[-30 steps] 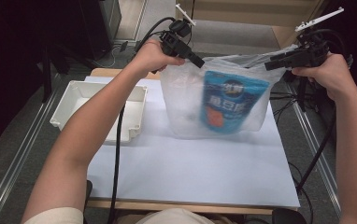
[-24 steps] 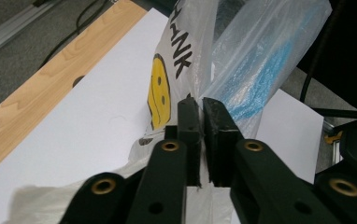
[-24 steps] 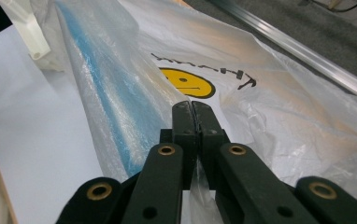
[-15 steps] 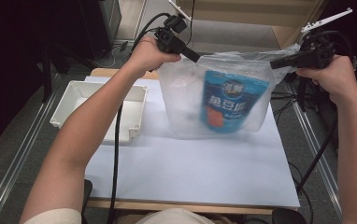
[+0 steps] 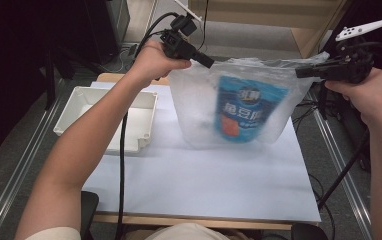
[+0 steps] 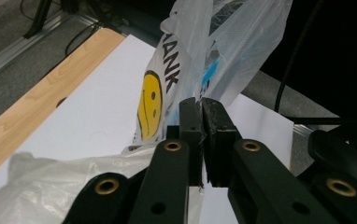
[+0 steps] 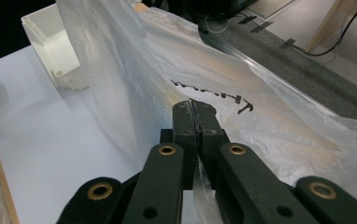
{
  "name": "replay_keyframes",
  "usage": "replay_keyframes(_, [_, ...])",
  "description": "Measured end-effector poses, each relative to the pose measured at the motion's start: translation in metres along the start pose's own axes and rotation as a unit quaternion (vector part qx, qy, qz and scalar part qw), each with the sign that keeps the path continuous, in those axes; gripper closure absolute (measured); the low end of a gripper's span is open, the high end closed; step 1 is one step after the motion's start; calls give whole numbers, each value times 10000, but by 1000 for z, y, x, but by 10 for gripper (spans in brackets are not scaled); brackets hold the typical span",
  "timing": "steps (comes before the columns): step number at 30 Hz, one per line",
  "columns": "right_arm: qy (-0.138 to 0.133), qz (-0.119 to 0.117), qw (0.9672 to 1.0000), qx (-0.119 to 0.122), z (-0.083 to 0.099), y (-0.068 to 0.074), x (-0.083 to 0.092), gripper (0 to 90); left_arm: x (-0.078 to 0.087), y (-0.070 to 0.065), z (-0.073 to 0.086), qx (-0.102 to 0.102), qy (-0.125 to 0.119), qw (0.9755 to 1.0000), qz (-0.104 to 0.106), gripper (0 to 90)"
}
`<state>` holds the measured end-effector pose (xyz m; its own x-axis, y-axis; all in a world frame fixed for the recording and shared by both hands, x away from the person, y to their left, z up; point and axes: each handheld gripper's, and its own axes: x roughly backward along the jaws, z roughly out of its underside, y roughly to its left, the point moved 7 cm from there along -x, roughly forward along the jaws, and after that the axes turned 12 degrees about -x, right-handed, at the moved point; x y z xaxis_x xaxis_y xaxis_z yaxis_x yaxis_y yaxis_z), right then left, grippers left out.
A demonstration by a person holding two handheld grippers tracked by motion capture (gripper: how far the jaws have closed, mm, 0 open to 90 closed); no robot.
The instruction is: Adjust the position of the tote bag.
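Hanging upright, mouth uppermost, a clear plastic bag (image 5: 239,110) holding an upright blue pouch (image 5: 243,114), each top corner pinched between the closed jaws of left gripper (image 5: 210,61) and right gripper (image 5: 299,73).

A shallow white rectangular plastic tray (image 5: 104,120) sat open side up at the left of the table, partly on a large white sheet (image 5: 204,185) that covered most of the top. The light wooden table edge (image 5: 179,222) showed along the sheet's near side. Grey carpet (image 5: 9,165) and a metal floor rail (image 5: 24,170) lay to the left, with black cables (image 5: 304,107) on the floor at the right.
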<state>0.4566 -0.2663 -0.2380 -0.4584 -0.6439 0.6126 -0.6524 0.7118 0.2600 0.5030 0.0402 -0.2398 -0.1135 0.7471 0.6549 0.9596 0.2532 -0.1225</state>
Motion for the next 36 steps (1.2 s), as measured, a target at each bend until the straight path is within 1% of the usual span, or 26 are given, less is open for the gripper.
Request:
replay_keyframes(2, [-95,-12,10000,-6,5,7,4,900,1,-4,3,4,3,10000,16,868])
replay_keyframes(6, [-125,-11,9999,32,11,11,6,900,3,-9,8,12,51,10000,6,867])
replay_keyframes(7, [-140,-16,9999,6,14,13,6,900,4,-11,8,-7,4,10000,-21,855])
replay_keyframes(8, [-140,-16,9999,6,14,13,6,900,4,-11,8,-7,4,10000,-21,831])
replay_keyframes(9, [-130,-2,9999,1,16,14,7,900,5,-12,8,21,-29,10000,4,831])
replay_keyframes(10, [-153,-11,9999,13,18,15,7,900,5,-12,8,41,-23,10000,31,795])
replay_keyframes(12, [-176,54,9998,5,18,14,7,900,5,-13,9,40,-4,10000,-25,754])
replay_keyframes(13, [-165,127,9998,-22,19,13,6,900,4,-15,9,52,-41,10000,21,744])
replay_keyframes(14, [-192,157,9997,-9,19,11,6,900,3,-16,10,43,-38,10000,22,732])
replay_keyframes(15, [-188,142,9997,-38,18,11,5,900,3,-16,10,43,-38,10000,22,735])
replay_keyframes(16, [-171,118,9998,-55,18,10,4,900,1,-18,11,5,46,10000,12,740])
replay_keyframes(19, [-173,72,9998,-32,17,11,3,900,-1,-22,13,-7,116,9999,53,753])
replay_keyframes(21, [-159,63,9999,-8,18,14,2,900,1,-24,14,-2,78,9999,106,720])
replay_keyframes(24, [-131,73,9999,2,19,15,3,874,3,-26,15,6,65,9999,113,702])
replay_keyframes(25, [-131,73,9999,2,19,15,3,874,4,-27,16,8,95,9999,98,702])
replay_keyframes(26, [-131,59,9999,4,21,18,5,871,4,-28,19,-11,143,9999,76,674])
replay_keyframes(28, [-138,49,9999,10,24,21,6,868,3,-30,20,4,126,9999,95,676])
replay_keyframes(29, [-132,51,9999,-2,25,22,7,869,3,-33,23,-33,164,9998,95,682])
replay_keyframes(30, [-126,40,9999,20,27,24,7,881,2,-34,25,-72,197,9998,39,715])
replay_keyframes(31, [-100,45,9999,8,29,25,7,892,2,-34,25,-72,197,9998,39,742])
replay_keyframes(32, [-77,41,10000,19,31,26,7,900,2,-34,26,-91,209,9997,9,792])
replay_keyframes(33, [-77,41,10000,19,31,26,7,900,1,-36,27,-78,213,9997,37,792])
replay_keyframes(35, [-57,95,9999,81,35,29,8,900,0,-38,30,-122,256,9996,9,855])
replay_keyframes(36, [-73,75,9999,98,39,32,9,900,0,-40,32,-124,247,9996,49,883])
